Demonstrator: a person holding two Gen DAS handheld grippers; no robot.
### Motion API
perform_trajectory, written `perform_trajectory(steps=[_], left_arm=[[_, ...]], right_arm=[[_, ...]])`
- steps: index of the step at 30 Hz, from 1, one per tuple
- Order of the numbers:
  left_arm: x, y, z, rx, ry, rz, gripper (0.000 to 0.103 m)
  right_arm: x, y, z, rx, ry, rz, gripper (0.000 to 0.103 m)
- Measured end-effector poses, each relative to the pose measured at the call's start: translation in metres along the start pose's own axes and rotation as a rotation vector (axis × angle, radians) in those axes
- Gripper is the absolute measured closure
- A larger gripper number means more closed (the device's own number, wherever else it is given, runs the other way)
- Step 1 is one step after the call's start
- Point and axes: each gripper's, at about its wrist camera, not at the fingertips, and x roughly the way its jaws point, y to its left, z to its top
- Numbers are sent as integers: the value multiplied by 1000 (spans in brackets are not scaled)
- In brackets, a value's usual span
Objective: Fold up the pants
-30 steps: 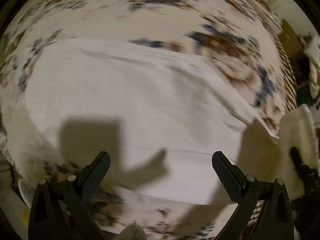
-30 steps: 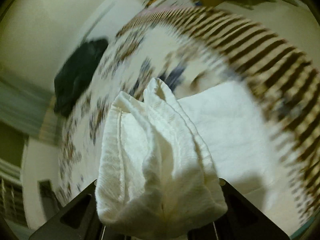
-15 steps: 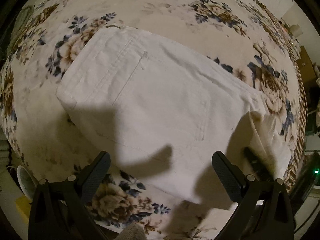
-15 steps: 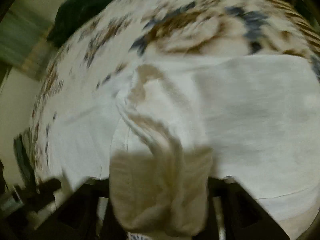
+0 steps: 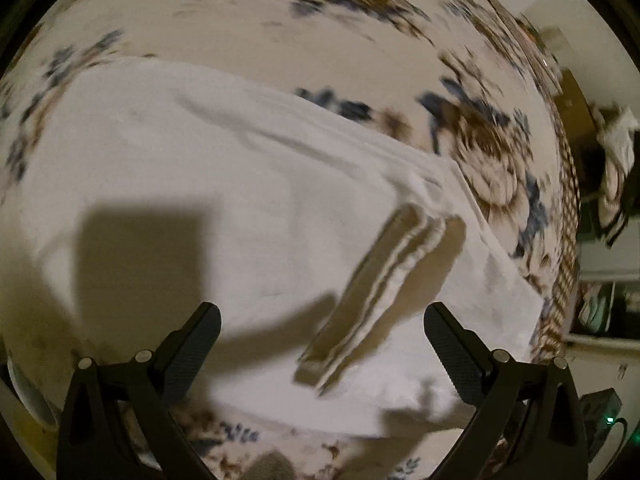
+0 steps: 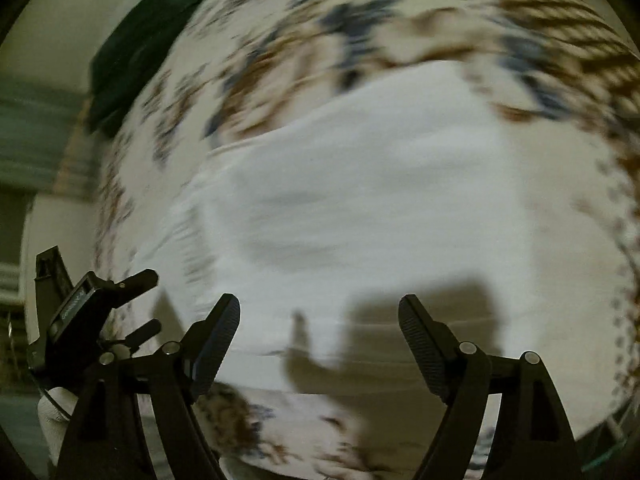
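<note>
**Cuff end let go, fold laid over**

A second ago the right gripper point(image 6: 320, 344) was clamped on a bunched end of the white cotton pants point(image 6: 360, 208). Now its jaws are opening, already wide, with nothing between them; the cloth lies flat below. In the left wrist view that released end shows as a stack of layered hems point(image 5: 384, 280), lower centre-right of the frame, lying on top of the flat body of the pants. The left gripper point(image 5: 322, 344) hangs wide open over the cloth, holding nothing, as it did in the earlier frames.

By my reading this means a fold has just been completed: the leg end has been brought over and dropped onto the rest, so the garment is shorter and thicker, and may need only smoothing or one more fold.

The pants lie on the cream bedspread with blue and brown flowers point(image 5: 360, 20). In the left view their long axis runs from upper left to lower right, and the dropped hems point toward the lower left. Blur hides seams, so which end is the waistband I cannot tell.
</note>
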Motion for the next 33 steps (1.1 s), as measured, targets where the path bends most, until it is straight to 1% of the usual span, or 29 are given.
perform_trajectory(steps=[2, 4, 5, 6, 7, 8, 9, 11, 13, 15, 18, 20, 23, 26, 28, 29, 30, 31, 32, 33], left_arm=[[20, -15, -1, 67, 3, 29, 0], [37, -26, -2, 128, 20, 37, 9], [42, -31, -3, 157, 20, 34, 25], [45, -36, -4, 190, 11, 32, 55], [45, -40, -6, 220, -1, 2, 76], [43, -43, -8, 236, -7, 6, 85], [39, -44, -10, 244, -21, 7, 89], [27, -40, -13, 223, -41, -22, 92], [12, -33, -17, 191, -51, -45, 92], [-1, -25, -22, 154, -48, -68, 92], [-7, -16, -31, 110, -25, -82, 92], [-2, -9, -29, 80, -1, -78, 92], [19, -1, -21, 45, 44, -81, 92], [38, 7, -12, 7, 92, -92, 87], [37, 7, -9, 0, 96, -86, 83], [32, 6, -9, 5, 86, -77, 76], [29, 6, -9, 12, 75, -67, 64], [24, 5, -10, 21, 65, -58, 57], [19, 6, -10, 22, 60, -60, 45], [14, 8, -11, 18, 59, -65, 39]], right_arm=[[-4, -21, 4, 48, -12, -31, 19], [-8, -32, 4, 59, -25, -62, 19], [-10, -32, 5, 56, -28, -82, 19], [-10, -33, 6, 52, -24, -96, 12], [-7, -30, 8, 41, -16, -116, 9], [-5, -23, 9, 13, -14, -164, 4], [-4, -16, 9, -12, -21, -206, 4], [-3, -7, 11, -56, -35, -271, 4], [-3, -4, 13, -70, -34, -301, 4], [-2, -1, 14, -69, -26, -310, 4], [-1, 0, 16, -74, -9, -338, 4], [4, 2, 18, -82, 6, -354, 4], [13, 2, 21, -88, 30, -384, 4], [21, 4, 23, -97, 47, -410, 4], [24, 6, 23, -103, 49, -413, 3], [26, 8, 23, -107, 50, -416, 1], [27, 10, 23, -111, 49, -415, 0], [27, 13, 22, -113, 49, -412, 0], [28, 17, 21, -115, 49, -406, 0], [28, 21, 21, -118, 50, -402, 0]])
